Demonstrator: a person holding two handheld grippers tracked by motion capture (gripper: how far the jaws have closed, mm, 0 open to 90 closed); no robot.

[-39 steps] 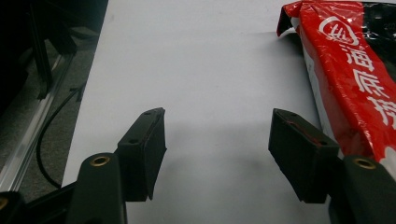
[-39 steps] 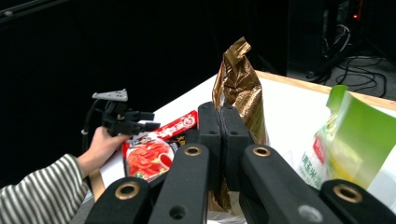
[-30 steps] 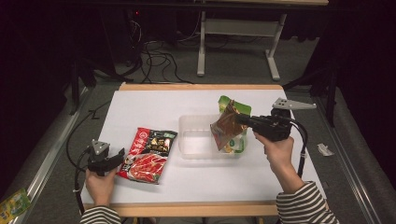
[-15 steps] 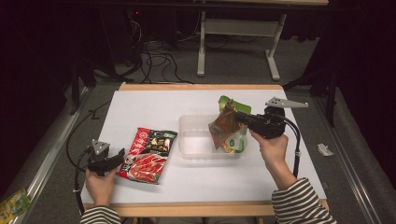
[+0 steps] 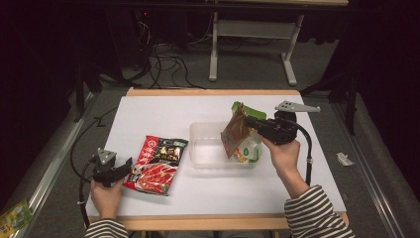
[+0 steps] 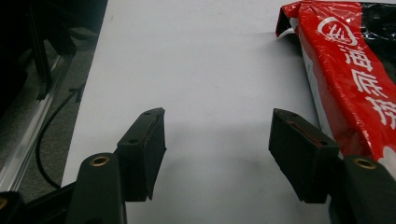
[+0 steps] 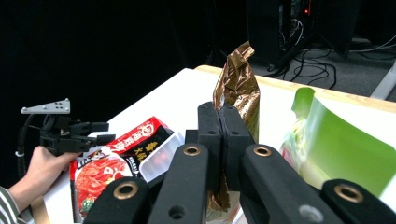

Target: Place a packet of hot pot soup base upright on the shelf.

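Note:
My right gripper [image 5: 246, 120] [image 7: 220, 140] is shut on a brown foil packet [image 5: 234, 132] [image 7: 238, 81], which hangs upright over the right end of a clear plastic tray [image 5: 205, 152]. A green and white packet [image 5: 250, 146] [image 7: 336, 144] leans at the tray's right end, just behind the brown one. A red and black packet [image 5: 159, 162] [image 6: 355, 79] lies flat on the white table, left of the tray. My left gripper [image 5: 125, 165] [image 6: 224, 161] rests open on the table beside that red packet's left edge, nothing between its pads.
The white table top [image 5: 163, 111] has a wooden edge along front and back. A metal rail [image 5: 54, 163] runs along its left side, with a small green packet [image 5: 15, 217] on the floor. Cables [image 5: 163, 54] and a white stand [image 5: 252, 44] lie beyond the far edge.
The right hand has shifted slightly toward the tray with the brown packet. The left hand and the red packet have stayed where they were.

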